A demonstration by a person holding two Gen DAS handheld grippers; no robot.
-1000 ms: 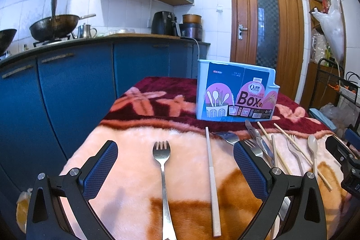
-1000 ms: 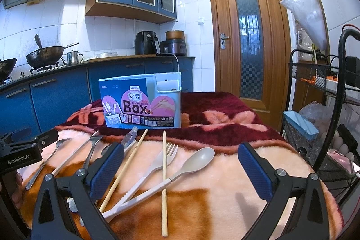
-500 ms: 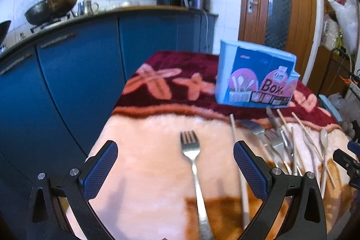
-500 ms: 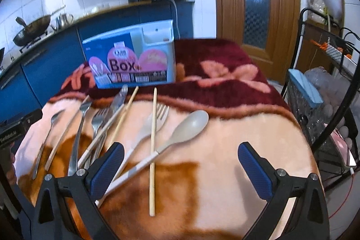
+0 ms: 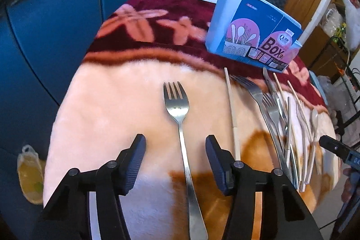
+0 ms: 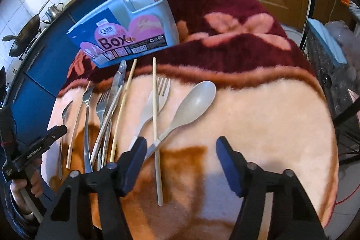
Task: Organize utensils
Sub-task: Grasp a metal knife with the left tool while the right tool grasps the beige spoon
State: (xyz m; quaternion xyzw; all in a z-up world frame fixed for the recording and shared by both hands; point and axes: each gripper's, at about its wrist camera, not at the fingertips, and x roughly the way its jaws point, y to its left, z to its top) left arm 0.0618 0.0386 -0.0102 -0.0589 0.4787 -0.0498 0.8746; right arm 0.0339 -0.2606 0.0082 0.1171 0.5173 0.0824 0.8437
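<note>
A steel fork [image 5: 181,125] lies alone on the pink blanket, its handle running between the jaws of my left gripper [image 5: 175,145]. Those jaws are closing but the pads stand apart from the handle. To its right lie a chopstick [image 5: 232,114] and a heap of forks, knives and chopsticks [image 5: 283,118]. My right gripper [image 6: 180,150] is closing too, with a beige chopstick [image 6: 156,127] and the beige spoon's [image 6: 191,105] handle between its jaws, untouched. A beige fork [image 6: 153,102] lies beside them. The blue utensil box [image 6: 126,37] stands at the back.
The blanket-covered table [image 6: 270,123] drops off at its rounded edges. Blue kitchen cabinets [image 5: 67,15] stand to the left, a wire rack [image 6: 333,55] close on the right. A hand [image 6: 24,186] holds the left gripper at the table's left edge.
Both grippers tilted down toward the table and came closer to the utensils. Both pairs of jaws have narrowed from wide open.
</note>
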